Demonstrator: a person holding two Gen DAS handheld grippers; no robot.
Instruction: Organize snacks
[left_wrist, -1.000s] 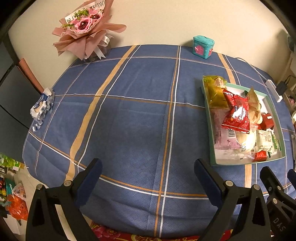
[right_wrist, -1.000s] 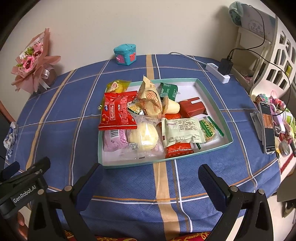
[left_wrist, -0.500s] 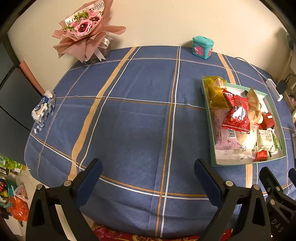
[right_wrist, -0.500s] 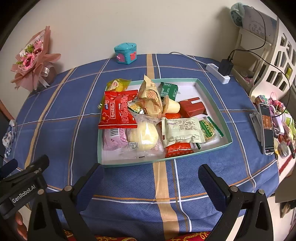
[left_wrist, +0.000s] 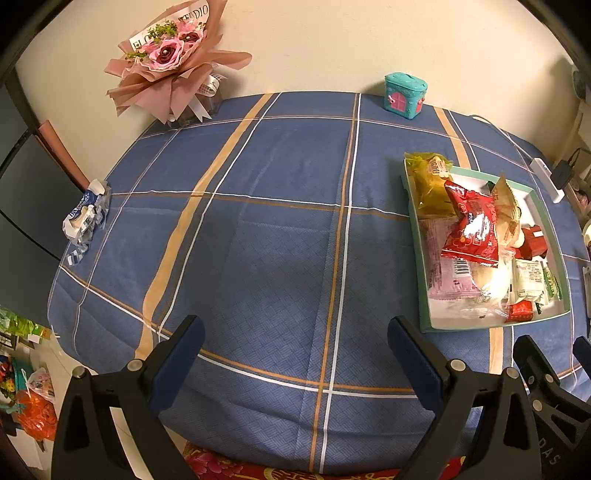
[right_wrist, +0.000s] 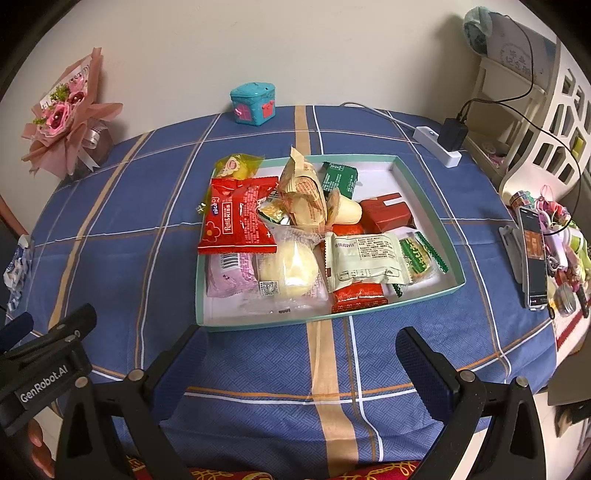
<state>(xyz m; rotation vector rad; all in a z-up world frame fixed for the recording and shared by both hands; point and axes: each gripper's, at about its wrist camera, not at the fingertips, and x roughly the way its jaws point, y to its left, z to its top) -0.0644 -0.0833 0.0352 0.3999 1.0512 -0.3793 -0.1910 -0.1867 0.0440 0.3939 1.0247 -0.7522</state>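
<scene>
A shallow teal-rimmed tray (right_wrist: 428, 201) (left_wrist: 413, 206) rests on the blue checked tablecloth, piled with several wrapped snacks. Among them are a red packet (right_wrist: 240, 225) (left_wrist: 471, 230), a pale green packet (right_wrist: 364, 260), a pink packet (right_wrist: 229, 277) and a red box (right_wrist: 386, 214). My right gripper (right_wrist: 301, 354) stands open over the table's near edge, just in front of the tray, holding nothing. Left of the tray, my left gripper (left_wrist: 295, 343) is open and empty above bare cloth.
A pink bouquet (left_wrist: 170, 59) and a teal house-shaped box (left_wrist: 404, 96) stand by the back wall. A blue-white wrapper (left_wrist: 86, 218) lies at the left edge. At the right are a power strip (right_wrist: 437, 146), a phone (right_wrist: 533, 251) and a white rack (right_wrist: 535, 122).
Both grippers have drawn back and risen slightly, so the table and tray look a little farther away. Jaws stayed open and nothing on the table moved.
</scene>
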